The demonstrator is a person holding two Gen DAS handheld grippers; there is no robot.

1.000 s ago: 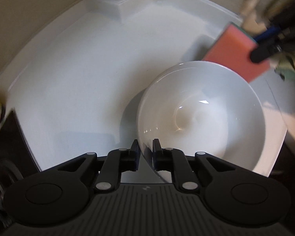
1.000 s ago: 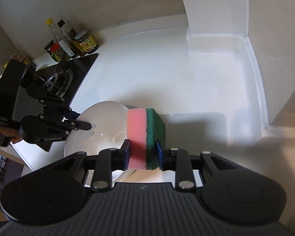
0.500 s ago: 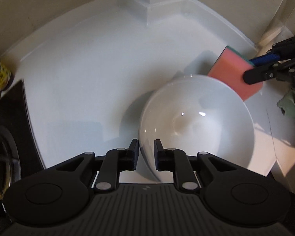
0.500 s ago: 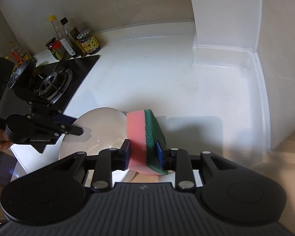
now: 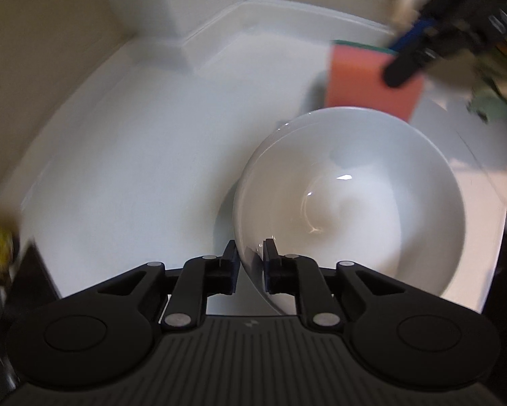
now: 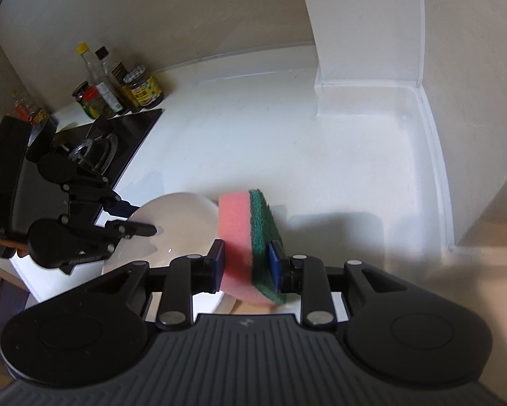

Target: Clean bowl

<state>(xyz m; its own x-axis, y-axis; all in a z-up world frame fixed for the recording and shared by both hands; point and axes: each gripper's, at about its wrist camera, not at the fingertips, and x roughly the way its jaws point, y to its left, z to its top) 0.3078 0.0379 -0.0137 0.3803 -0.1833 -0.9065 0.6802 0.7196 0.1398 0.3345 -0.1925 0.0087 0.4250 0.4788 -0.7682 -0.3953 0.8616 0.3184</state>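
Note:
A white bowl [image 5: 351,203] is held above the white counter, its near rim pinched by my left gripper [image 5: 250,260], which is shut on it. The bowl's inside looks bare and glossy. In the right wrist view the bowl [image 6: 182,223] sits left of the sponge, with the left gripper [image 6: 141,223] on its rim. My right gripper [image 6: 246,258] is shut on a pink sponge with a green scouring side [image 6: 250,240]. In the left wrist view that sponge [image 5: 361,81] hangs just beyond the bowl's far rim, apart from it.
A white counter [image 6: 321,155] runs to a wall corner with a white column [image 6: 365,34]. A black gas hob [image 6: 111,135] lies at the left, with several jars and bottles [image 6: 118,91] behind it. The counter's front edge is near the bowl.
The bowl has swung in the left gripper's grip and the view has turned. The sponge has moved along the bowl's far rim and tilted, still outside the bowl.

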